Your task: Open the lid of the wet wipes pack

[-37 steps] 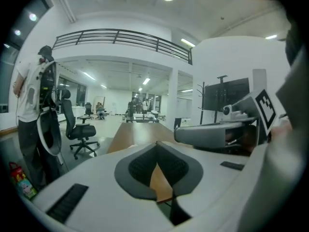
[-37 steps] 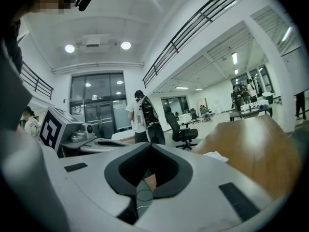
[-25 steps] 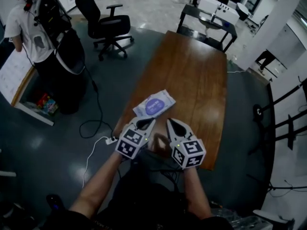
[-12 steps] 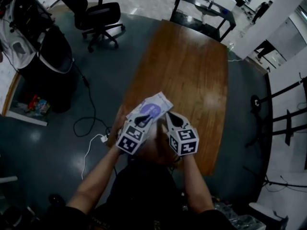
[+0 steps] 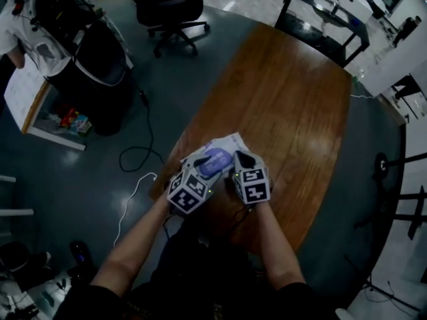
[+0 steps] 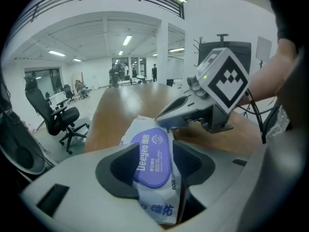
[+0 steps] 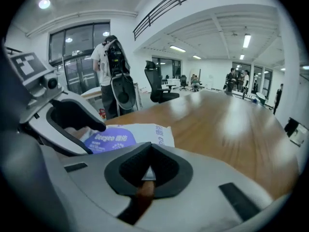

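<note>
Okay, pack point(image 5: 227, 143) lies flat on table point(image 5: 300, 105) near its near left corner, purple lid point(image 5: 213, 162) facing up and closed. Left gripper point(image 5: 200, 160) tilts down over the pack. Its jaws are opening and stand wide apart, with the pack's near end and lid between them; pads don't look to be pressing. Right gripper point(image 5: 239, 157) is just beside it, jaws together bar a thin slit, holding nothing. Its tip is close to the lid's far edge; can't tell contact. Chair point(image 5: 170, 9) stands well beyond the table.
</note>
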The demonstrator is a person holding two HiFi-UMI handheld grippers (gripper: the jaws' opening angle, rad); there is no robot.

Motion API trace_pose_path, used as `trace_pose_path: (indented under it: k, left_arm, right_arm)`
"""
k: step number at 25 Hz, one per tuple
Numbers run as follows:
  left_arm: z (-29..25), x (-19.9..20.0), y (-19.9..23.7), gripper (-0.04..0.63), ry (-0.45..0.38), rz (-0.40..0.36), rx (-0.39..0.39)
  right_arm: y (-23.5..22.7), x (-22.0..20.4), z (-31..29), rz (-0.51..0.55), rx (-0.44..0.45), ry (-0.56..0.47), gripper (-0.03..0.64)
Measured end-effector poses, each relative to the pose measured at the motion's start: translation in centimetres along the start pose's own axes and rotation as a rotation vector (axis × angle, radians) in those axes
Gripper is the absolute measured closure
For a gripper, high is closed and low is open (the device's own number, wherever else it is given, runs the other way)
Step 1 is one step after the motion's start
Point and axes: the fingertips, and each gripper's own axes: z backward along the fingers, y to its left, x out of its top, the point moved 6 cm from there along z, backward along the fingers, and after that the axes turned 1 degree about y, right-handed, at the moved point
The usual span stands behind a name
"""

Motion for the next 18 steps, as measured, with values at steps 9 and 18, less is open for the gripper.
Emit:
trace_pose_path:
  k: [9,18]
  left_arm:
    - [-1.6,0.3,0.4,0.323,0.113,-0.138,0.007]
    - [-2.1,-0.1,0.0,0.324,0.119,-0.101,-0.047]
  right_arm:
    - [-0.5,-0.6,-0.9,-0.026,0.088,0.021,0.606]
    - [-0.8,-1.3,-0.3,-0.018,0.116,0.008,0.606]
